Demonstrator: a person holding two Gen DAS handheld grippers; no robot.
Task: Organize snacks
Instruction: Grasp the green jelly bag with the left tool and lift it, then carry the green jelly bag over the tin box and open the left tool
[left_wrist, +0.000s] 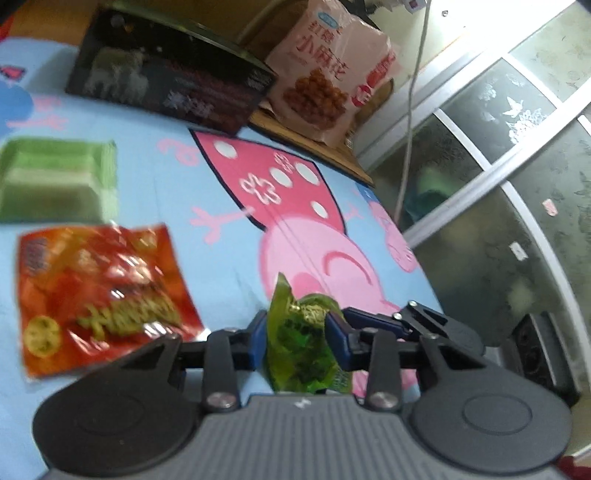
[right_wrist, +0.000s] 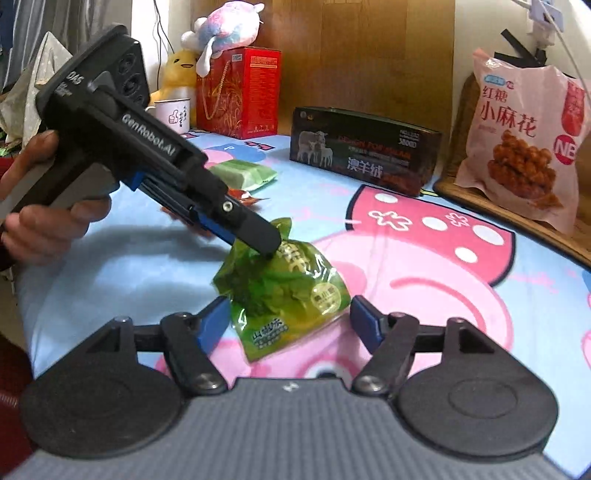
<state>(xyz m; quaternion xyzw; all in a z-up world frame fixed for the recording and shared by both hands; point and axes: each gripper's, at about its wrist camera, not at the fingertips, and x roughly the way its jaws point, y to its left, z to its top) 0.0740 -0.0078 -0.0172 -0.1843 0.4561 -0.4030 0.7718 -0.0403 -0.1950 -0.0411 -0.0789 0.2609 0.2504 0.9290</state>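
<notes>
My left gripper (left_wrist: 297, 326) is shut on a green snack packet (left_wrist: 303, 350) and holds it over the blue cartoon bedsheet (left_wrist: 147, 177). In the right wrist view the same left gripper (right_wrist: 266, 247) pinches the upper part of that packet (right_wrist: 288, 295), whose lower end hangs between the fingers of my right gripper (right_wrist: 290, 321). My right gripper is open, its blue pads apart from the packet on both sides. A red snack packet (left_wrist: 99, 295) and a pale green packet (left_wrist: 55, 181) lie on the sheet to the left.
A black box with sheep pictures (right_wrist: 362, 151) stands at the back. A pink bag of fried twists (right_wrist: 521, 147) leans on a wooden board at the right. A red gift box (right_wrist: 240, 92), a mug (right_wrist: 173, 116) and plush toys (right_wrist: 225, 26) stand at the far back left. Glass doors (left_wrist: 498, 166) are on the right.
</notes>
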